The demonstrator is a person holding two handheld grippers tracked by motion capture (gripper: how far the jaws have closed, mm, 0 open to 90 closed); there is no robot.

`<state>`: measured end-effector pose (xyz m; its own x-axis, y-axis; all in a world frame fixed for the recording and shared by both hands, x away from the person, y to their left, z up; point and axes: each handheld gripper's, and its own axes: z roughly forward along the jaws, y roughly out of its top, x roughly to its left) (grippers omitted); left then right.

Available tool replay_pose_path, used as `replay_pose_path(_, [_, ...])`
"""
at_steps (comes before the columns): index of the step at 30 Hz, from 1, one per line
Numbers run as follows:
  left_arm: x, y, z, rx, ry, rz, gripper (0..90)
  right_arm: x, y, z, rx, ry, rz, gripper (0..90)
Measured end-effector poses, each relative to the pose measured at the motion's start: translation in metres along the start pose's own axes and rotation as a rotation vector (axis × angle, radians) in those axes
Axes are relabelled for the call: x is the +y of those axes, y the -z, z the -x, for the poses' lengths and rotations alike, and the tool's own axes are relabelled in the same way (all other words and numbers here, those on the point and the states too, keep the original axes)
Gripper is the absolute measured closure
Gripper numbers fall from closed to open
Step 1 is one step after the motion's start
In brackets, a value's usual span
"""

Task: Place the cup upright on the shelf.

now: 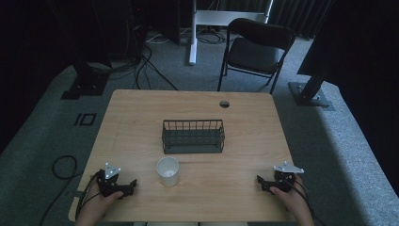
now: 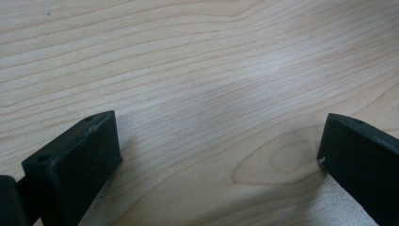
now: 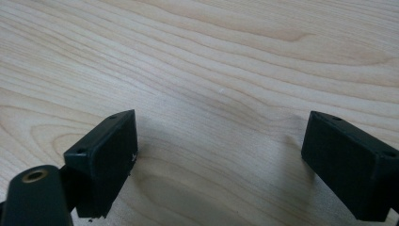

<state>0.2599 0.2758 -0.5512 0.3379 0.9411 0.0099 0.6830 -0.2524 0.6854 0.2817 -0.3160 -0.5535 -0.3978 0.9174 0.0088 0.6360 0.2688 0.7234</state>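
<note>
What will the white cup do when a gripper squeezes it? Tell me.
The white cup looks thin-walled and empty, so probably light and easily crushed. It stands upright, taller than wide, so a sideways push may tip it, then roll.

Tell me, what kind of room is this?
Probably a lab or recording studio: a lone wooden table on grey carpet, cables trailing across the floor, dark curtains behind, and a folding chair standing empty.

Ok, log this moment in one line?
left tool: open, empty, resting on table | right tool: open, empty | cup: upright, untouched | wire basket: behind cup
</note>
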Motion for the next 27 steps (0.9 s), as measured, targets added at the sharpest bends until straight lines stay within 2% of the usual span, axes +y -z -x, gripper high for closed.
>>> replay_pose_path(22, [0.0001,0.0,0.0,0.0,0.0,-0.001,0.0,0.0,0.0001,-0.0004,0.01,0.008,0.0,10.8])
replay_pose_path(27, [0.0001,0.0,0.0,0.0,0.0,-0.001,0.0,0.0003,0.0006,0.0032,0.015,0.018,-0.004,10.9])
